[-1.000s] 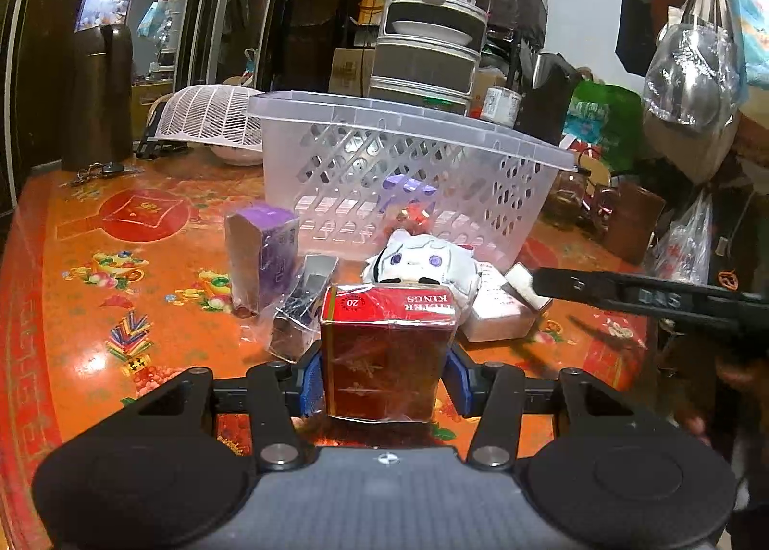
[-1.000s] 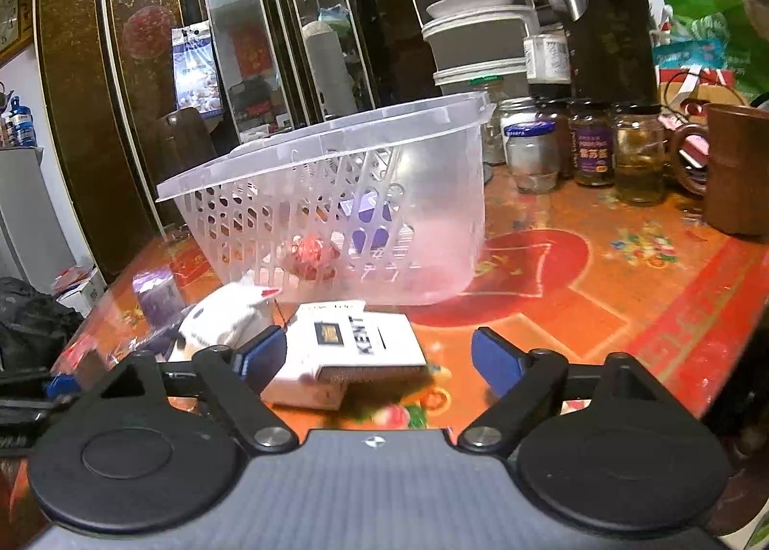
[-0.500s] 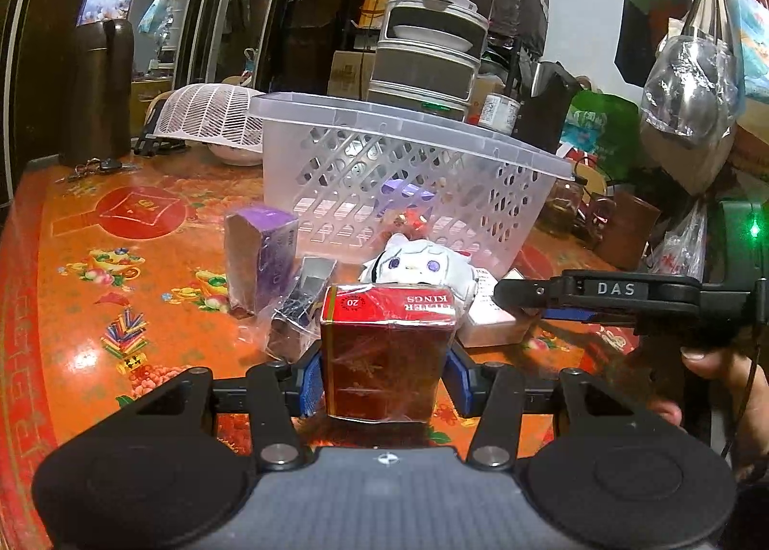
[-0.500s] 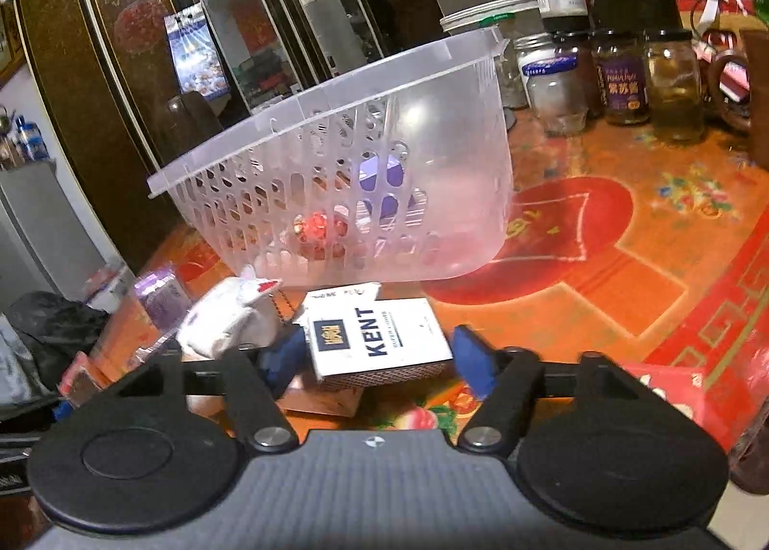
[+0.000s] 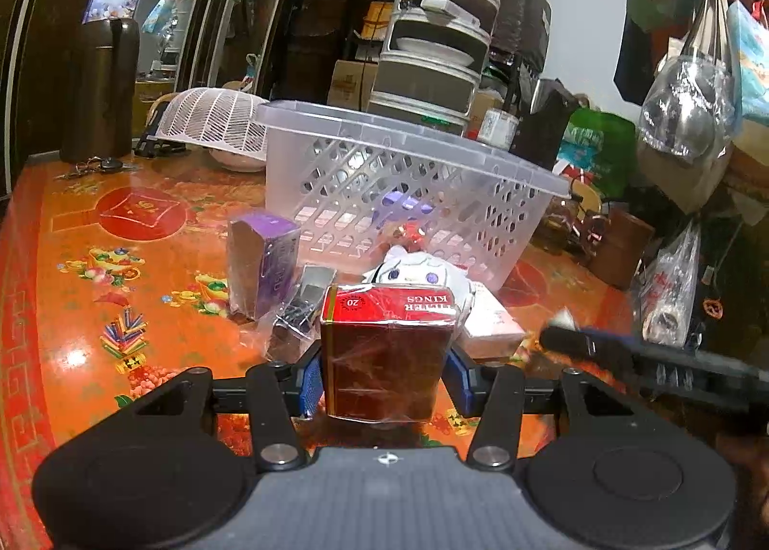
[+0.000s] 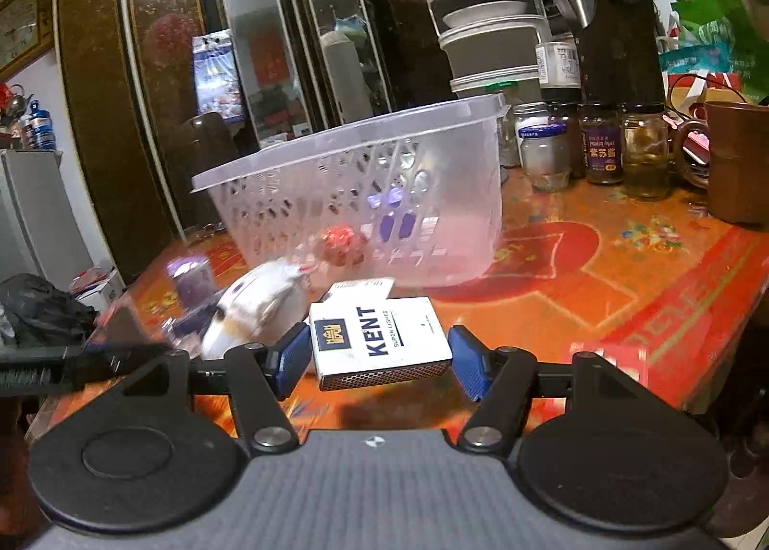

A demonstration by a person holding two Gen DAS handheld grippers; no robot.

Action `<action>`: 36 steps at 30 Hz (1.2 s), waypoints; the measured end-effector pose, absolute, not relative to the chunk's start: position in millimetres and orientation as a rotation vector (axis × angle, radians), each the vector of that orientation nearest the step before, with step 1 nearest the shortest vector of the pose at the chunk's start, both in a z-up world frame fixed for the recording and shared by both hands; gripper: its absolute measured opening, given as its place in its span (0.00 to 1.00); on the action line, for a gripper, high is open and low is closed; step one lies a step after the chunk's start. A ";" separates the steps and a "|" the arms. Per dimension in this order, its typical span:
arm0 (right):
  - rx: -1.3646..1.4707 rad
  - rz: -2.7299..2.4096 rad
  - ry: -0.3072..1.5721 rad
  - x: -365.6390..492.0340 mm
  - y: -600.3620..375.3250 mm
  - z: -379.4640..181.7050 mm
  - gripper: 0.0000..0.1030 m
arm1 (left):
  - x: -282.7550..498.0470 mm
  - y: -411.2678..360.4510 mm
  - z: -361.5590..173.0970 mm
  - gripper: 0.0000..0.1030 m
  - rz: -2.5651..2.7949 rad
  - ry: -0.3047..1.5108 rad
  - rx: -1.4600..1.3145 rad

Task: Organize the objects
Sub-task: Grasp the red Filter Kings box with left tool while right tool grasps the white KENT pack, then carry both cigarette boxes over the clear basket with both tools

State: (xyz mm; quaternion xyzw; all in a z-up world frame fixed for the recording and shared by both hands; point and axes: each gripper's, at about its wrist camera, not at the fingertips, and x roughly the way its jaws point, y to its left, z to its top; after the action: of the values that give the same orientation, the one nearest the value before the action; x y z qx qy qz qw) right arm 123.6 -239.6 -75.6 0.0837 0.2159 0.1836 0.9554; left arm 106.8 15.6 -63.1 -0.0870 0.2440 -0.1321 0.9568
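L jaws grip 1 red pack (image 5: 387, 353), R jaws grip 1 Kent pack (image 6: 379, 342); 1 basket (image 5: 413, 156).

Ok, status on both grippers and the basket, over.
Left gripper shut on red cigarette pack. Right gripper shut on white Kent pack. Basket ahead, plush toy and purple box in front.

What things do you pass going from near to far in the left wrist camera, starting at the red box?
Red box → plush toy → basket → tiered rack.
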 end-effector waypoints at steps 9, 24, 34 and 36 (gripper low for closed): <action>0.186 0.358 0.410 105.2 -249.2 -78.0 0.64 | 103.0 13.7 -60.7 0.52 -0.260 0.466 -0.163; 0.173 0.356 0.333 92.3 -260.9 -59.4 0.64 | 91.6 12.3 -48.1 0.52 -0.226 0.430 -0.111; 0.096 0.404 0.239 107.2 -269.5 8.9 0.64 | 86.9 18.5 19.8 0.52 -0.248 0.380 -0.028; 0.075 0.412 0.231 120.9 -265.6 27.1 0.64 | 98.0 17.4 35.8 0.52 -0.273 0.362 -0.025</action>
State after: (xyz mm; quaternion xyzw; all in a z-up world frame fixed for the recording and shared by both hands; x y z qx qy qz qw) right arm 120.9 -265.6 27.1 0.0372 0.1144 0.2040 0.9715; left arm 98.0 17.4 35.8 -0.0125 0.1794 -0.1353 0.9743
